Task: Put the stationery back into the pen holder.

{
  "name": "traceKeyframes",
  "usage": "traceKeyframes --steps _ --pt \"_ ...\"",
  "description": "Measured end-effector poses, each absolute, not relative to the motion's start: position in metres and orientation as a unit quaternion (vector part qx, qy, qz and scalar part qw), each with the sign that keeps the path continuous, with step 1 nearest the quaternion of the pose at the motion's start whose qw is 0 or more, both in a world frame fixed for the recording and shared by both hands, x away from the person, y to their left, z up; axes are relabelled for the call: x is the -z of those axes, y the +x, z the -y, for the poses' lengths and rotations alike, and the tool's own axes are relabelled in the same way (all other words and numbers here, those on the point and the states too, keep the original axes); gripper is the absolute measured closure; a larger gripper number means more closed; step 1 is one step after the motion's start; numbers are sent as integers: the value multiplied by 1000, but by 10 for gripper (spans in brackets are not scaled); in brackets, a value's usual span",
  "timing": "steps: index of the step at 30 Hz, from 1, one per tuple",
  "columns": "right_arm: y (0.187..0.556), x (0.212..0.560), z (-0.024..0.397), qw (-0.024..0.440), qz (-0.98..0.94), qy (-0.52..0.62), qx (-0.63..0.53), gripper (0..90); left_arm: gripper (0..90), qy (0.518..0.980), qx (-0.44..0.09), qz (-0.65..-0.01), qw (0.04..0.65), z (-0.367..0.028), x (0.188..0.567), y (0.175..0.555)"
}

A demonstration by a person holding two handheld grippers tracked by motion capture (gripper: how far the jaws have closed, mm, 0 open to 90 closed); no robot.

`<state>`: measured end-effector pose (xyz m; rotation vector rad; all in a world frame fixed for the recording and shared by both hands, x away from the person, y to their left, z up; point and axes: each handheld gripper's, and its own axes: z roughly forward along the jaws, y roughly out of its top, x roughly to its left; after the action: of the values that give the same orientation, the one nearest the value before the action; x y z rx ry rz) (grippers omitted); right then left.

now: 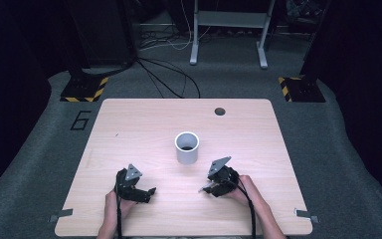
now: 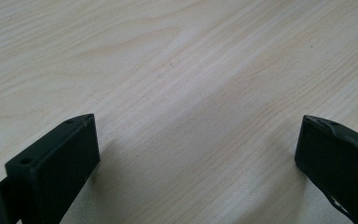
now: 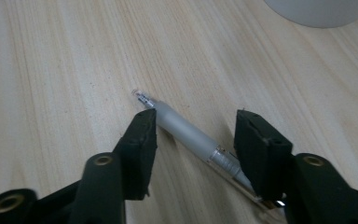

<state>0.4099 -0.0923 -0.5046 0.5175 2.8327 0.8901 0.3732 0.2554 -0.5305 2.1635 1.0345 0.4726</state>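
A translucent grey pen (image 3: 186,130) lies slantwise on the wooden table (image 1: 129,129), its clear tip pointing away from the right gripper. My right gripper (image 3: 193,123) straddles it, jaws partly closed: the left jaw sits by the pen's grip and the right jaw covers its rear, and I see no firm squeeze. In the high view the right gripper (image 1: 205,189) is low on the table, right of centre, with the pen (image 1: 207,187) at its tips. My left gripper (image 2: 198,135) stands wide open over bare wood, and the high view shows the left gripper (image 1: 148,193) at the front left.
A white cylindrical cup (image 1: 187,148) stands upright in the table's middle, just beyond both grippers; its base (image 3: 321,11) edges the right gripper view. A round cable hole (image 1: 220,111) lies near the far edge. Cables and stands are on the floor beyond.
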Motion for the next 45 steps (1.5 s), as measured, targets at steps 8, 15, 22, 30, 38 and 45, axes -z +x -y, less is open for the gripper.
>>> traceKeyframes --steps 8,15,22,30,38,45 --pt "411 502 91 56 -942 169 -285 628 0 832 -181 -398 341 -255 530 373" --pt "416 496 82 41 -956 154 -245 686 0 833 -181 -397 341 -255 530 373" --pt "419 492 75 22 -964 156 -212 721 0 833 -181 -397 342 -255 530 373" --pt "416 488 62 24 -974 150 -166 798 0 832 -182 -397 342 -255 530 373" --pt "416 490 67 45 -960 205 -187 805 0 832 -181 -397 342 -255 530 373" --pt "419 477 86 52 -932 265 -240 806 0 832 -181 -397 342 -255 530 373"
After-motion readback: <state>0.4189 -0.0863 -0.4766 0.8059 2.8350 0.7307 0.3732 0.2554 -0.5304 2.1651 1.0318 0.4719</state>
